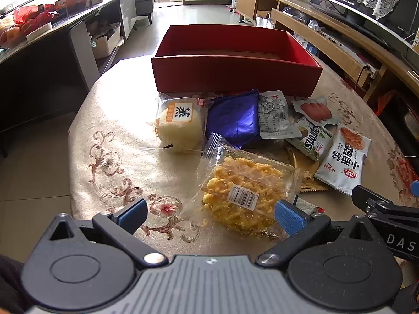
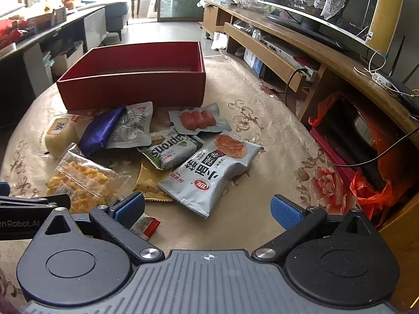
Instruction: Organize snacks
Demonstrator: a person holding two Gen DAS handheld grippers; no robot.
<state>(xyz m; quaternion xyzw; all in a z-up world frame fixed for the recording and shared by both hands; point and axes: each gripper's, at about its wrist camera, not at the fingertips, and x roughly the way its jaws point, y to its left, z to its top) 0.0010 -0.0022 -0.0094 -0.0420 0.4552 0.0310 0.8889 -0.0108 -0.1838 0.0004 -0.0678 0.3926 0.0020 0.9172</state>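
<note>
Snacks (image 1: 243, 144) heaped just ahead of left tongs (image 1: 209, 216), right tongs (image 2: 207, 209); both apart.

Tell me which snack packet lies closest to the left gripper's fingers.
The clear packet of yellow puffed snack, barcode sticker up. It lies just ahead of the open left gripper; every other packet sits farther back toward the red box.

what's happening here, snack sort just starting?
Looks that way. A person holds two grippers over a pile of snack packets on the patterned tablecloth. Both the left gripper and right gripper are open and hold nothing. The red box behind the pile appears empty. Nearest the left gripper is the clear bag of yellow puffed snack; nearest the right is the grey-white noodle-snack packet.
</note>
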